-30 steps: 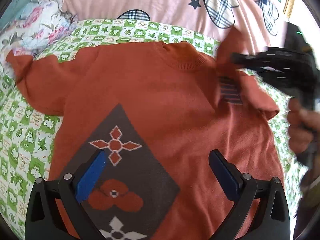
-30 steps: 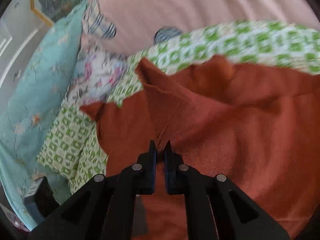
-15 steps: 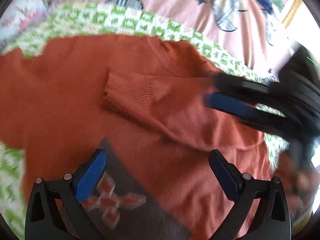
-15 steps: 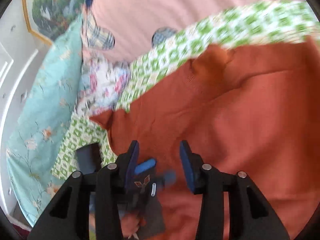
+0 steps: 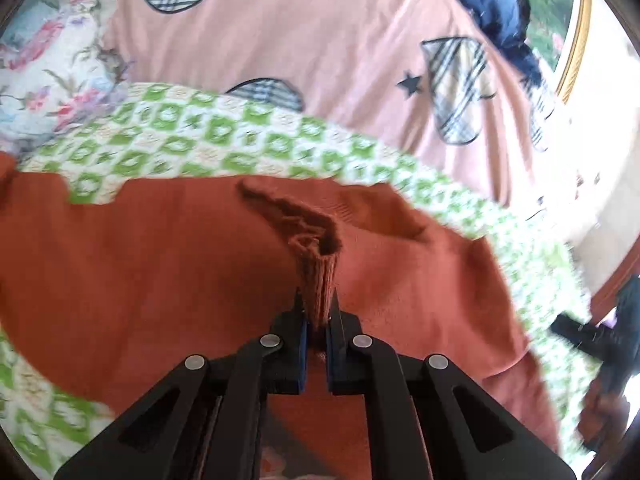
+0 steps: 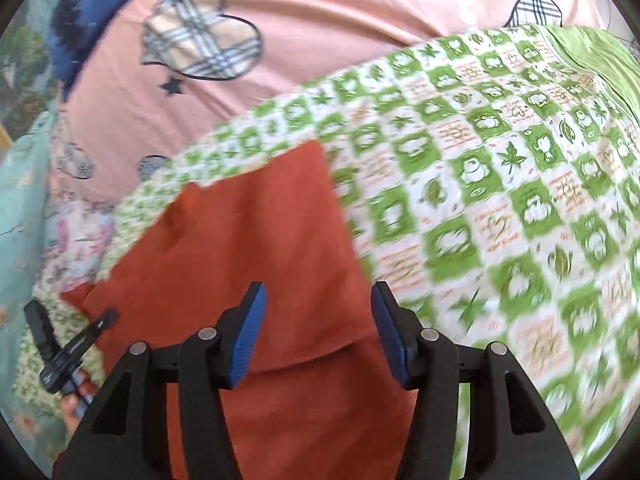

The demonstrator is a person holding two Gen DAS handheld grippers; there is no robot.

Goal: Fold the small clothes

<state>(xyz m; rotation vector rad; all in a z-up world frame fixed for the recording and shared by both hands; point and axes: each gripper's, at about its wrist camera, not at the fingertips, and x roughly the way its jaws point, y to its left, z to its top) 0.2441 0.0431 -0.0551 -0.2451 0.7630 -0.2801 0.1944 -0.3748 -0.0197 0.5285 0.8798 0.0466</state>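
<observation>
A rust-orange knitted sweater (image 5: pixel 160 264) lies spread on a green-and-white patterned blanket (image 5: pixel 224 148). My left gripper (image 5: pixel 316 320) is shut on the ribbed cuff of a sleeve (image 5: pixel 316 280) folded across the sweater's chest, and lifts it a little. My right gripper (image 6: pixel 316 332) is open and empty, hovering over the sweater's right edge (image 6: pixel 280 248). The right gripper also shows at the far right of the left wrist view (image 5: pixel 588 336). The left gripper appears at the lower left of the right wrist view (image 6: pixel 72 344).
A pink bedsheet (image 5: pixel 328 48) with plaid hearts lies beyond the blanket. A floral pillow (image 5: pixel 48 64) is at the far left. Dark blue cloth (image 5: pixel 504 12) lies at the back right. The blanket (image 6: pixel 520 200) stretches right of the sweater.
My right gripper let go of the sleeve after laying it across the chest and drew back to the sweater's right side. My left gripper moved forward and shut on the sleeve's cuff.
</observation>
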